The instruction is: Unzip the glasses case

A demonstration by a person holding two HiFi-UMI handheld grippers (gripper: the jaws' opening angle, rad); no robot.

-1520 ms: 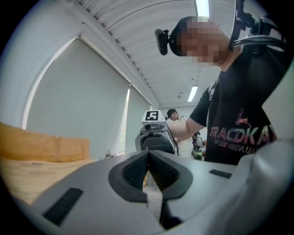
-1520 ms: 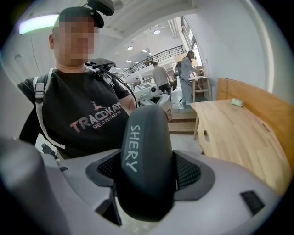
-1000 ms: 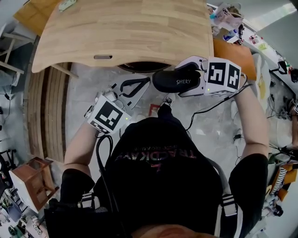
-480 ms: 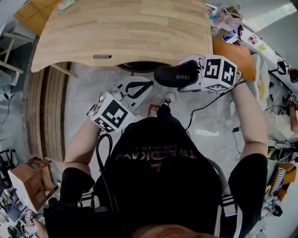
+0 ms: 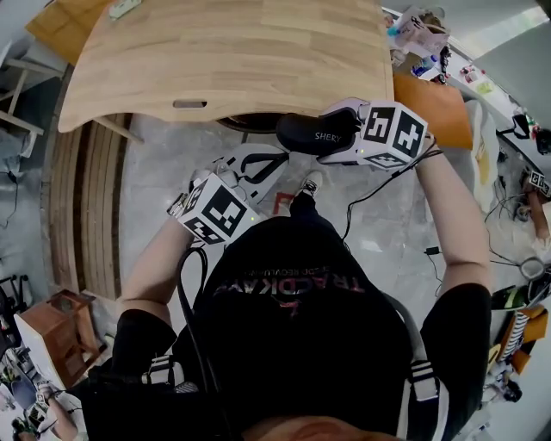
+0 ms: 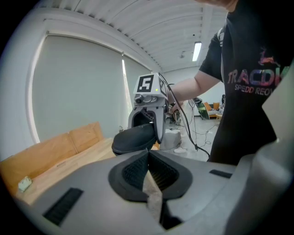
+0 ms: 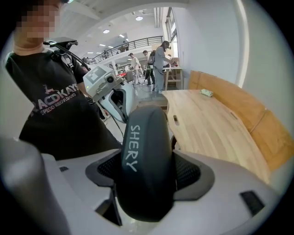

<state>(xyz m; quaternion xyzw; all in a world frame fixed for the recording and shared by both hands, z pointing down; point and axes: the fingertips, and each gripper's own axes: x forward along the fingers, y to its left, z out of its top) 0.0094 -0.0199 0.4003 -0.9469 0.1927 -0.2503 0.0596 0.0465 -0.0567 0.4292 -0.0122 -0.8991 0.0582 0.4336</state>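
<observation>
The black glasses case (image 5: 315, 134), lettered SHERY in white, is held in the air just off the near edge of the wooden table (image 5: 224, 60). My right gripper (image 5: 334, 136) is shut on it, one pad on each long side, and the case (image 7: 146, 156) fills the gap between the jaws in the right gripper view. My left gripper (image 5: 271, 157) hovers lower and to the left of the case, jaws shut with nothing between them. In the left gripper view its closed tips (image 6: 148, 155) point at the case (image 6: 134, 138), a short gap away. I cannot see the zip.
The table has a small slot (image 5: 189, 105) near its front edge and a small pale object (image 5: 123, 9) at its far left corner. Cables (image 5: 379, 194) trail over the grey floor. A wooden stool (image 5: 60, 332) stands at lower left. People stand far off in the hall (image 7: 158, 57).
The right gripper has carried the case a little left and toward the table edge. The left gripper has shifted right, closer to the case. Both stay shut.
</observation>
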